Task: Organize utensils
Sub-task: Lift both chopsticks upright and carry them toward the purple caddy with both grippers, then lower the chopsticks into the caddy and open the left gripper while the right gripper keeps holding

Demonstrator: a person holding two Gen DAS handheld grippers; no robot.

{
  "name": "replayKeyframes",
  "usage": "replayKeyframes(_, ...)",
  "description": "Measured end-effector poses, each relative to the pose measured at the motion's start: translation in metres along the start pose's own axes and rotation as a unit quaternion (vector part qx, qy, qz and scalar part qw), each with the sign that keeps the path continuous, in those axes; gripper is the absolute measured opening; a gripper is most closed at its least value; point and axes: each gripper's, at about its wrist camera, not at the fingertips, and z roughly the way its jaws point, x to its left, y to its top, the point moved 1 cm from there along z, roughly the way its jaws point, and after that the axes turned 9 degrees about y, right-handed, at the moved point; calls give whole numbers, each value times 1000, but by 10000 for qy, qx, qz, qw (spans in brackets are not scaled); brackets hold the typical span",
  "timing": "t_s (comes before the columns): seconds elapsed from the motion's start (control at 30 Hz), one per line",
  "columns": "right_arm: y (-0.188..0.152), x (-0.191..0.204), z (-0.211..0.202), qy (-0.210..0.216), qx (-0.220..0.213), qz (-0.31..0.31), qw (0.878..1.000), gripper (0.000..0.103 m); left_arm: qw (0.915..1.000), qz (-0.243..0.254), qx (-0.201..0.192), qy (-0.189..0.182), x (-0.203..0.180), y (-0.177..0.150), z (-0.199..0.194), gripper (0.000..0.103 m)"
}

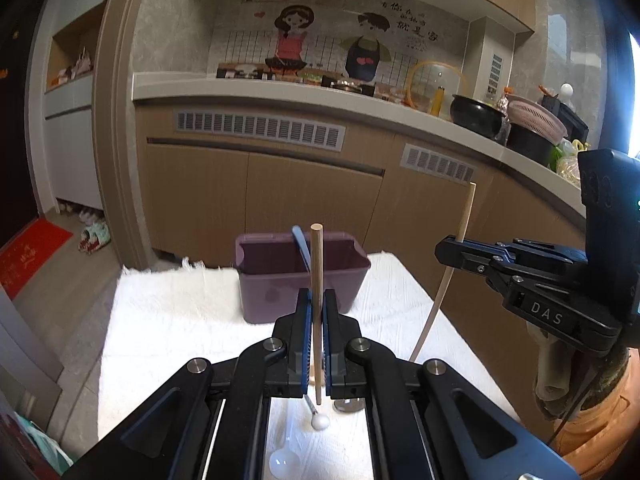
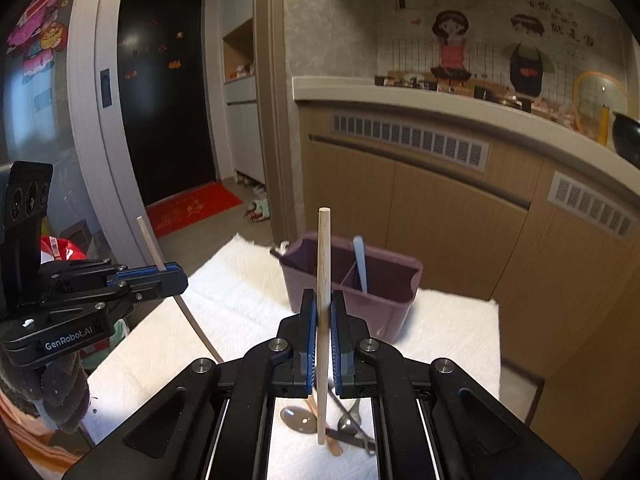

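Left wrist view: one wooden chopstick is clamped upright by the left gripper at centre frame; another chopstick is clamped by the right gripper, before the purple bin.

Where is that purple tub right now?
The purple tub stands on the white towel straight beyond both claws, before the wooden cabinets; a blue utensil stands upright inside it.

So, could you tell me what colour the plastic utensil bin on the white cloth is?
Dusty purple plastic utensil bin, clearest in the left wrist view.
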Motion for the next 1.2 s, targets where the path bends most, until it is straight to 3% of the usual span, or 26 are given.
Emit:
replayKeyframes(0.33, 101, -15, -37, -461, -987, -363, 9934, 7, 9952, 163, -947, 178, -4, 117, -4, 3)
replayKeyframes(0.5, 136, -41, -18, -686, -1081, -234, 9915, 7, 9945, 145, -1017, 208, -3, 148, 25, 3)
replayKeyframes(0.63, 139, -62, 14, -661, -958, -29, 9932, 7, 9962, 143, -823, 258, -2, 150, 60, 3)
replayKeyframes(0.93, 109, -96, 99, -653, -318, 190, 9972, 7, 9991, 91, -202, 357, 10, 129, 146, 3)
replayKeyframes(1.2, 65, -123, 165, -278, 524, 720, 9956, 7, 9984, -128, 508, 189, 29, 84, 166, 3)
